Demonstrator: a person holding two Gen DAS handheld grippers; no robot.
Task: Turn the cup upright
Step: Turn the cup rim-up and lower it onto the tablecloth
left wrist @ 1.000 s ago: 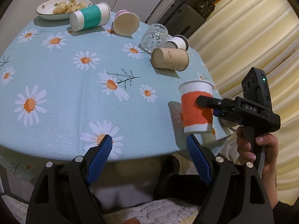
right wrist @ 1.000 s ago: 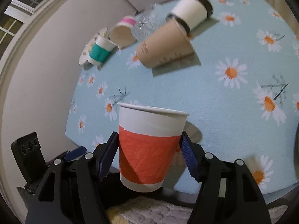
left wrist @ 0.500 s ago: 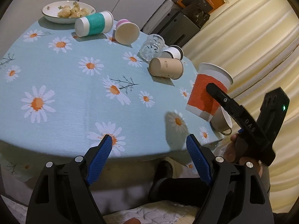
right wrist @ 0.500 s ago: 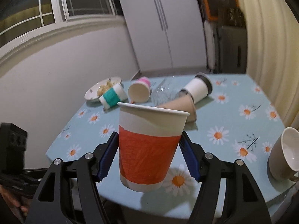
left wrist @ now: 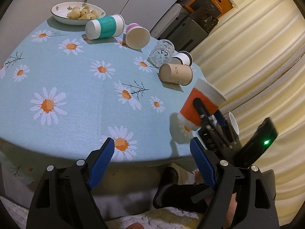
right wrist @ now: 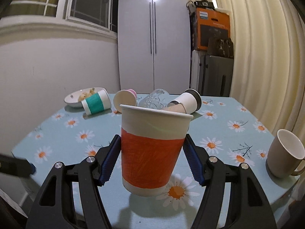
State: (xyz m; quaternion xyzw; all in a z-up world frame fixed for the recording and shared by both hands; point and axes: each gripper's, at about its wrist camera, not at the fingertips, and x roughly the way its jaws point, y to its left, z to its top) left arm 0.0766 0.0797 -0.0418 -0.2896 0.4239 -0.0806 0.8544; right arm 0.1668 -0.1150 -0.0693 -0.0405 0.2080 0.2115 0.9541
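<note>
An orange-and-white paper cup (right wrist: 152,150) stands mouth up between the blue pads of my right gripper (right wrist: 151,160), which is shut on it just above the daisy tablecloth (right wrist: 219,133). In the left wrist view the same cup (left wrist: 200,105) hangs tilted at the table's right edge, held by the right gripper (left wrist: 205,114). My left gripper (left wrist: 152,160) is open and empty, off the table's near edge.
Lying on their sides at the back are a teal-banded cup (left wrist: 104,26), a pink cup (left wrist: 137,36), a glass (left wrist: 162,53), a brown cup (left wrist: 176,74) and a white cup (left wrist: 183,57). A food plate (left wrist: 78,13) sits far left. A beige mug (right wrist: 286,154) stands at right.
The right gripper has swung the orange cup round and lowered it from above the table's right edge to just over the cloth. The left gripper has stayed put, open.
</note>
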